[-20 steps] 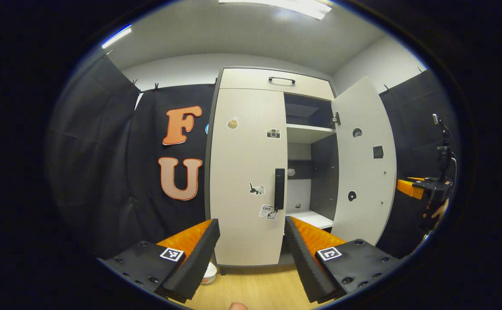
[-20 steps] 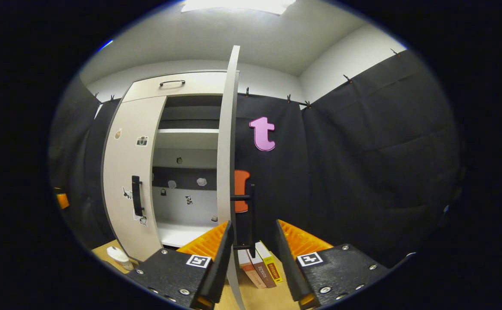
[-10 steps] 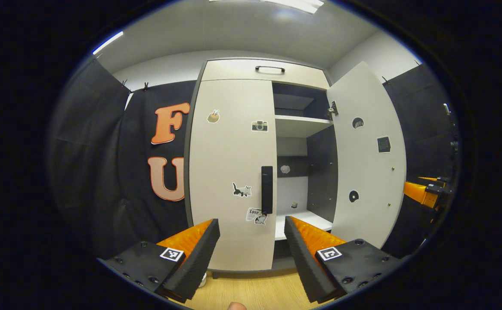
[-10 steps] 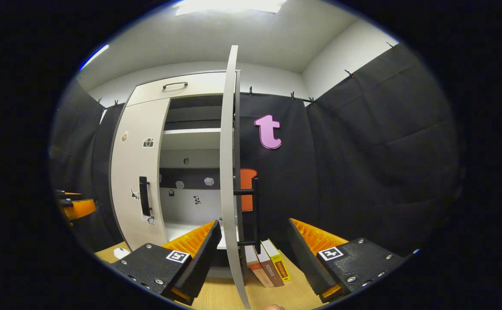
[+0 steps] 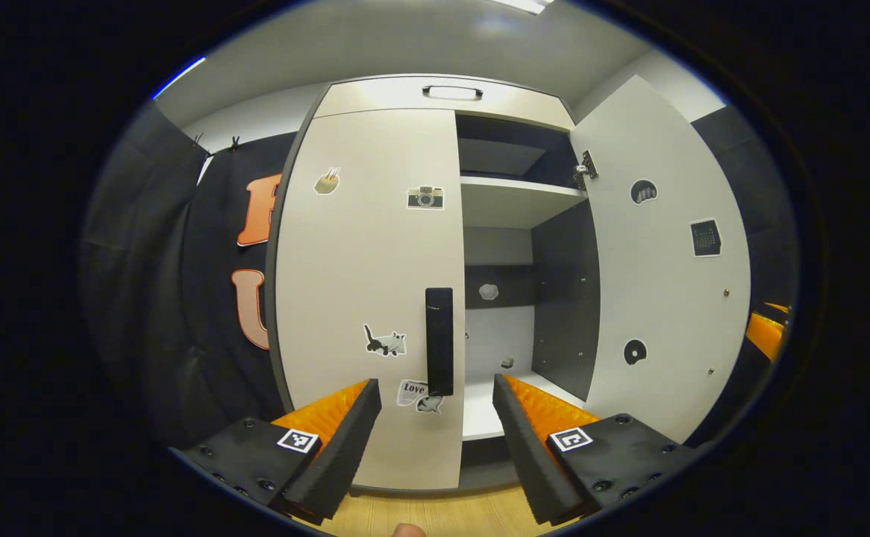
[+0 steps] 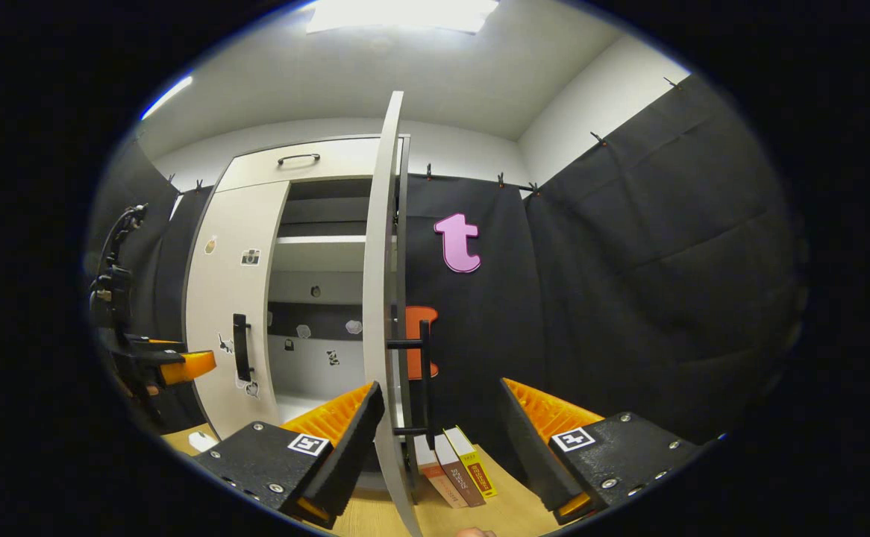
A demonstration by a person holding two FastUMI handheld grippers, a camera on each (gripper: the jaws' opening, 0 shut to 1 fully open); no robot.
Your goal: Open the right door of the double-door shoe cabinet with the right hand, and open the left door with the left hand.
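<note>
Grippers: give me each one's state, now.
Left gripper: open, holding nothing, short of the left door's handle.
Right gripper: open, holding nothing, right door's handle between its jaws.

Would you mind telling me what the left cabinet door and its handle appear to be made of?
The left door looks like laminated board with a matte off-white finish: flat, even, with dark edging. Its handle is a dark straight bar, matte, either metal or plastic; the pictures leave that open.
</note>
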